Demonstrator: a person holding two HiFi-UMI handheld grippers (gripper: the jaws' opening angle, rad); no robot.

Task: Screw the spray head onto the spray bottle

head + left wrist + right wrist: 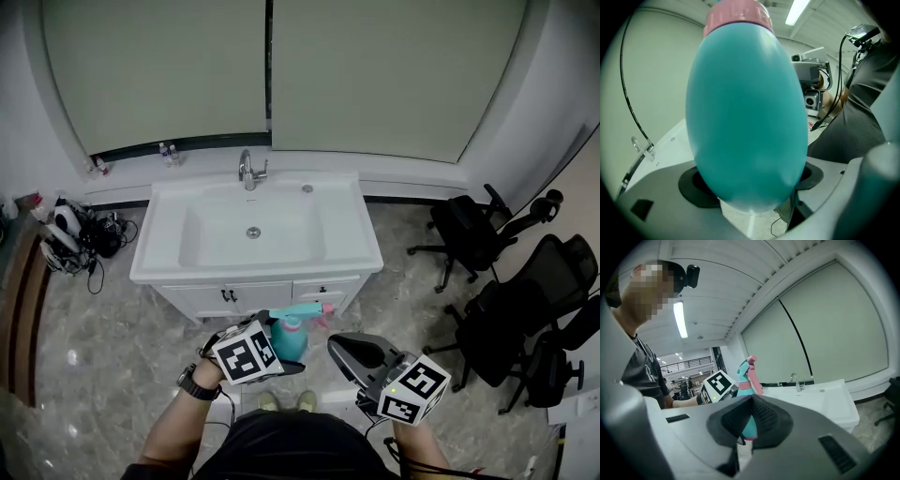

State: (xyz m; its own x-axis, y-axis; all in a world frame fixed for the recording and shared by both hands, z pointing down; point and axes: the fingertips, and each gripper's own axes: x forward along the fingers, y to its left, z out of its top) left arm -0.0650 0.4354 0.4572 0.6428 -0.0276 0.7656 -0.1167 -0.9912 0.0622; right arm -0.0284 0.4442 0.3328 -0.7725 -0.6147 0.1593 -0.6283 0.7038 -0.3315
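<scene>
In front of the sink [358,236], the left gripper [277,354] clasped the one teal spray bottle [290,339] round its belly, jaws spread wide, its single spray head [298,312] apparently seated on the pink collar; to its right, also short of the sink, the right gripper [343,351] stood clenched on nothing. The smooth, rounded body looked liable to spin or slip if the head were twisted hard. Two grippers, one tap [247,170], three black chairs [466,232] right of the sink

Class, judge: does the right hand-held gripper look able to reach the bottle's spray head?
Probably yes: nothing lies between the right hand-held gripper and the spray head, clear above the left hand-held gripper. Shut jaws must open first.
</scene>
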